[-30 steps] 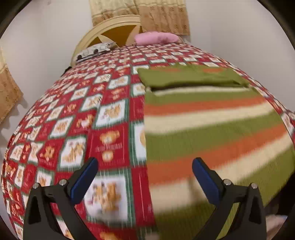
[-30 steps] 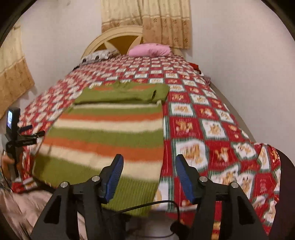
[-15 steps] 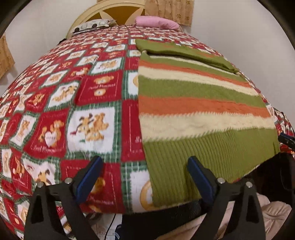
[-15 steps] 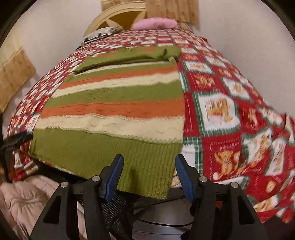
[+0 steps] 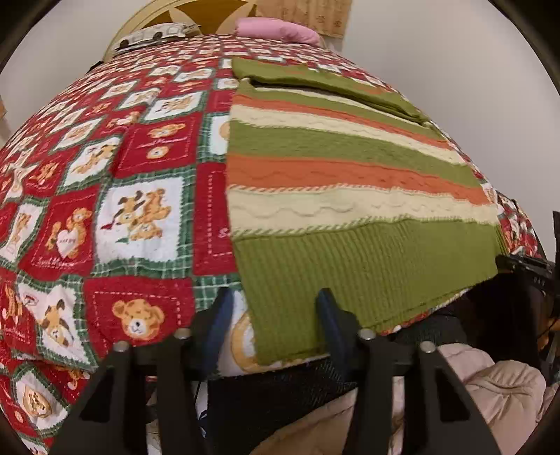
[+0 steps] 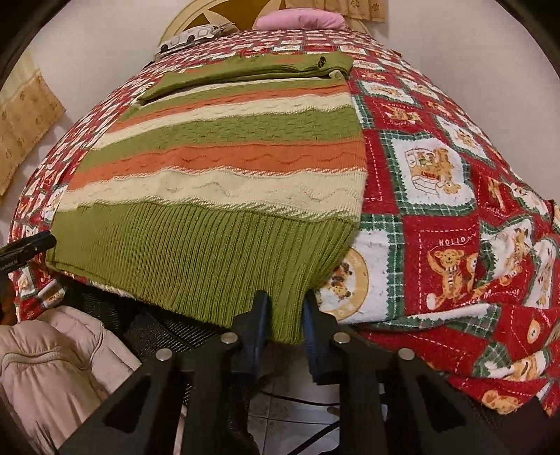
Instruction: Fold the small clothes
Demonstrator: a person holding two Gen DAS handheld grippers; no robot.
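A green, orange and cream striped knit sweater [image 5: 343, 196] lies flat on the bed, its sleeves folded across the far end, its ribbed green hem hanging over the near edge. My left gripper [image 5: 274, 315] is partly closed around the hem's left corner, with a gap to both fingers. In the right wrist view the sweater [image 6: 224, 168] fills the middle. My right gripper [image 6: 284, 315] has narrowed around the hem's right corner, its blue pads close to the fabric on both sides; contact is unclear.
The bed carries a red and green teddy-bear quilt [image 5: 105, 196] [image 6: 455, 210]. A pink pillow [image 6: 301, 19] and headboard stand at the far end. A beige padded jacket [image 6: 49, 367] lies below the bed edge. White walls flank the bed.
Both grippers have moved forward and down to the sweater's hem at the bed edge. Both jaws have narrowed, the right one more, each around a hem corner.
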